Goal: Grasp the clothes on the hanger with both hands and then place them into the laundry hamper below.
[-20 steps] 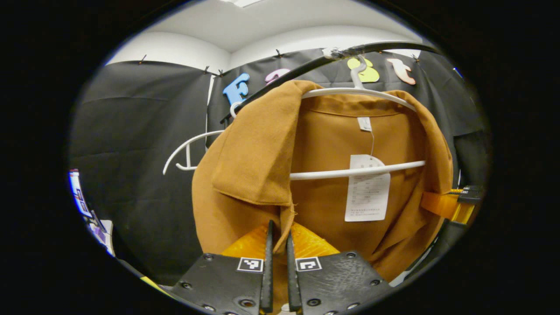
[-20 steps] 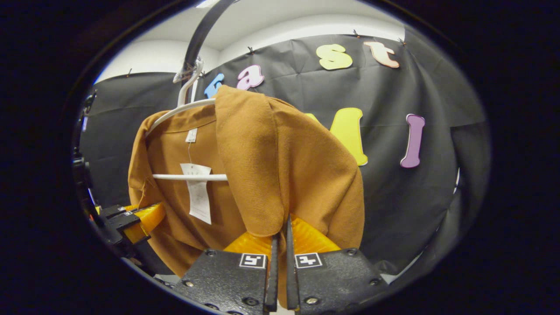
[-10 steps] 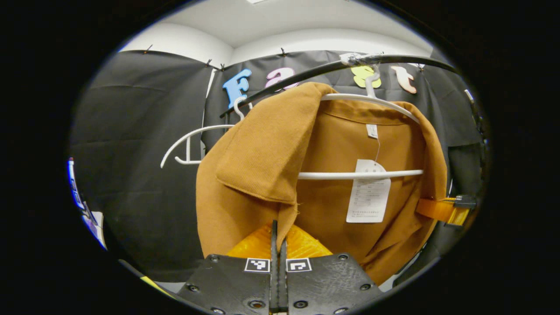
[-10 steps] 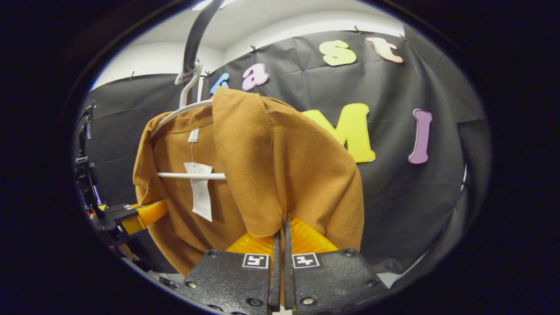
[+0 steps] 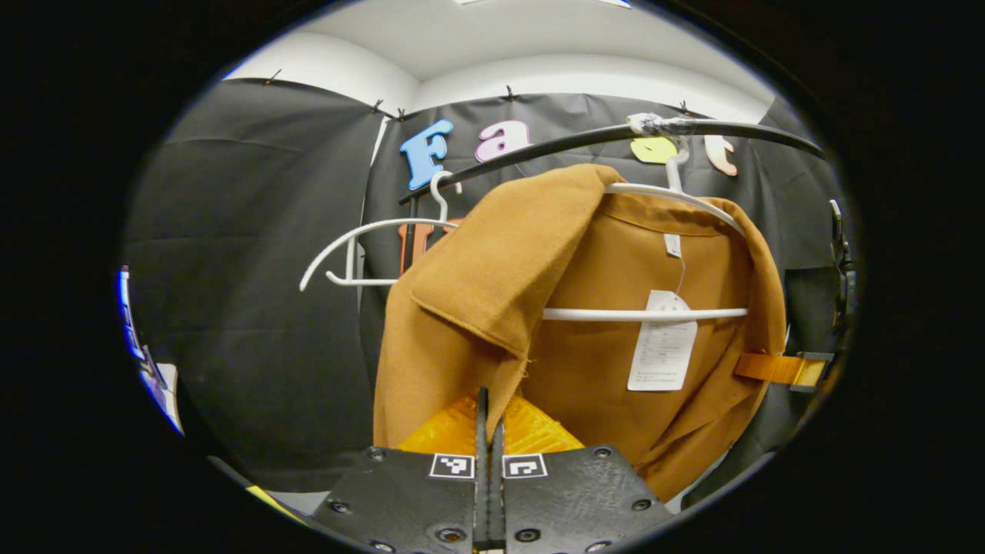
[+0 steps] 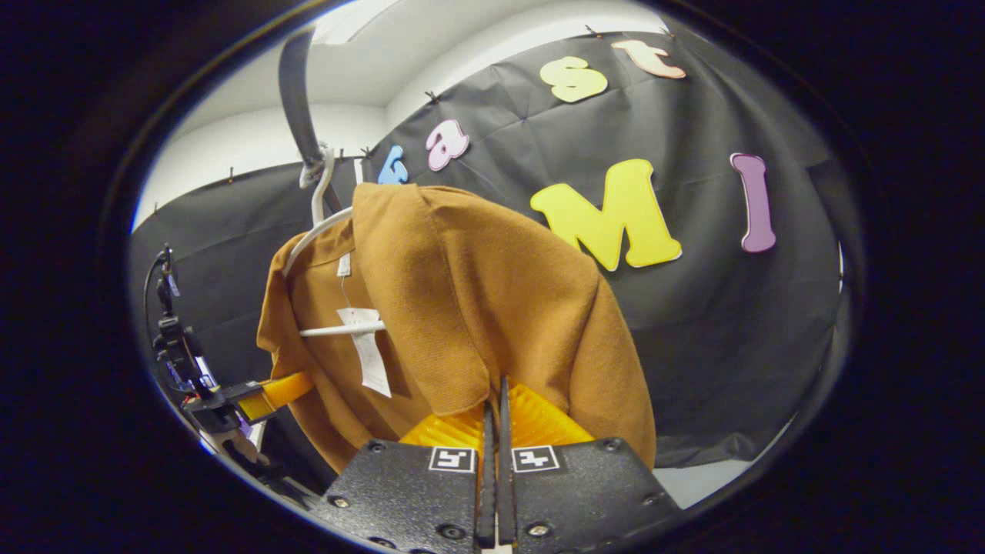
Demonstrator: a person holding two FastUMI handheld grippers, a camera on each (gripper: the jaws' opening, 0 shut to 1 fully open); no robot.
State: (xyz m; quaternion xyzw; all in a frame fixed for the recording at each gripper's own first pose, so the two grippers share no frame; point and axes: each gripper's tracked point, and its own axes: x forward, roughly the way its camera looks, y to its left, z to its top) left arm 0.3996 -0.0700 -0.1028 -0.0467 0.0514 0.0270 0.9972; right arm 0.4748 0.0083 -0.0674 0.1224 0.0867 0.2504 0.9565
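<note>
In the left gripper view, my left hand-held gripper (image 5: 489, 431) is clamped on the front edge of the brown jacket (image 5: 477, 277), which hangs above it on a white hanger (image 5: 646, 314) from the black rail (image 5: 585, 137). In the right gripper view, my right hand-held gripper (image 6: 495, 435) pinches the jacket's other lapel just above it; my fingers hide the pinched hems.

overhead: black rail (image 5: 585, 138) spans 10–2 o'clock, blocks upward passage | 9–10 o'clock: bare white hanger (image 5: 362, 246) just beside brown shirt (image 5: 616, 362), narrows that gap | 8–9 o'clock: open room before booth wall | right gripper view: open room at 2–4 o'clock beside shirt (image 6: 492, 308)
</note>
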